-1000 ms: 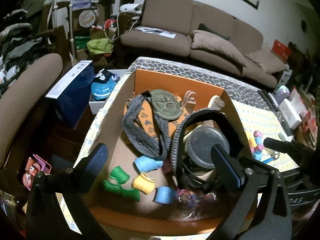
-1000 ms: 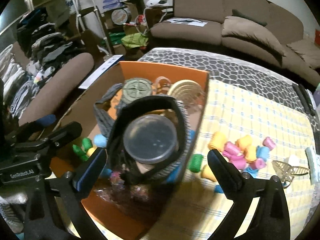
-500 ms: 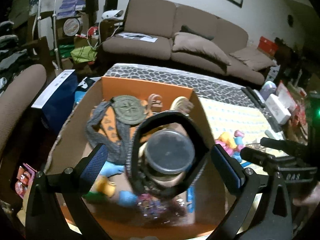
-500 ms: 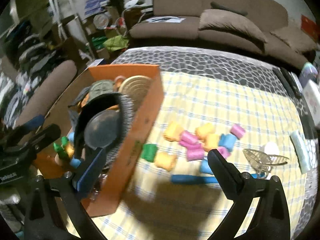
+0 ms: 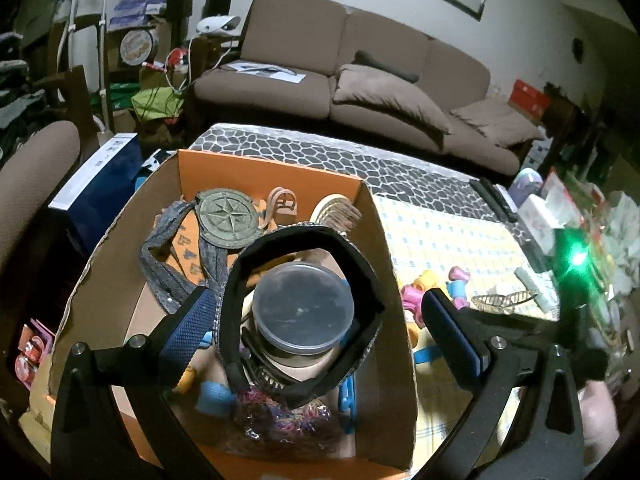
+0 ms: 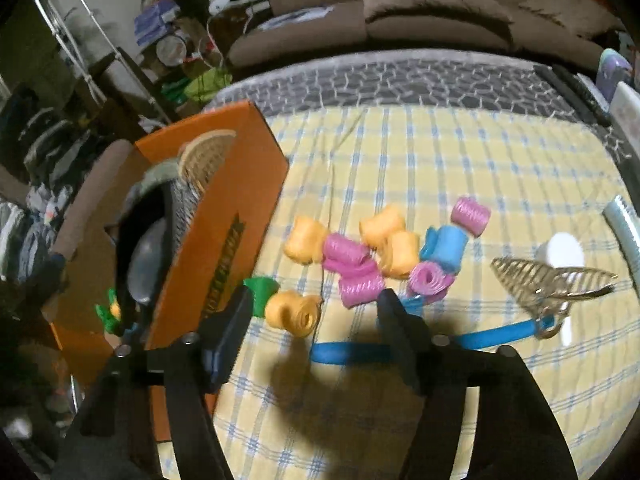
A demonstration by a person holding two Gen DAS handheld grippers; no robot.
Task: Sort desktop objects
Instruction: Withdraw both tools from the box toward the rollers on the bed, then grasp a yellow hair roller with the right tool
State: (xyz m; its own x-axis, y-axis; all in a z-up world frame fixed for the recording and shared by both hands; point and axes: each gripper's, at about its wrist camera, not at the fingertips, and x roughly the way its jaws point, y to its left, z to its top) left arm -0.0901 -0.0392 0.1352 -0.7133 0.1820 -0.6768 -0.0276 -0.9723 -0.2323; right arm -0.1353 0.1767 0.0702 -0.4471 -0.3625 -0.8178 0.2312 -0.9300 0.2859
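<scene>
An orange cardboard box (image 5: pixel 276 170) holds a grey-lidded jar (image 5: pixel 303 307), a black band (image 5: pixel 352 258), a bronze compass medallion (image 5: pixel 228 218), a grey strap and small rollers. My left gripper (image 5: pixel 316 326) is open and hovers over the jar. In the right wrist view the box (image 6: pixel 224 216) is on the left and several hair rollers (image 6: pixel 384 252) in orange, pink, blue and purple lie on the yellow checked cloth (image 6: pixel 420 152). My right gripper (image 6: pixel 314 326) is open and empty, just above an orange roller (image 6: pixel 292 312) and a green roller (image 6: pixel 262 288).
A blue headband (image 6: pixel 432 344) and a gold leaf hair clip (image 6: pixel 540 280) lie right of the rollers, beside a white scoop (image 6: pixel 560 252). A brown sofa (image 5: pixel 352 76) stands behind the table. Boxes and bottles (image 5: pixel 560 208) crowd the table's right edge.
My right gripper has swung right from over the box to the rollers on the cloth and dropped lower. My left gripper has moved right and now sits over the jar.
</scene>
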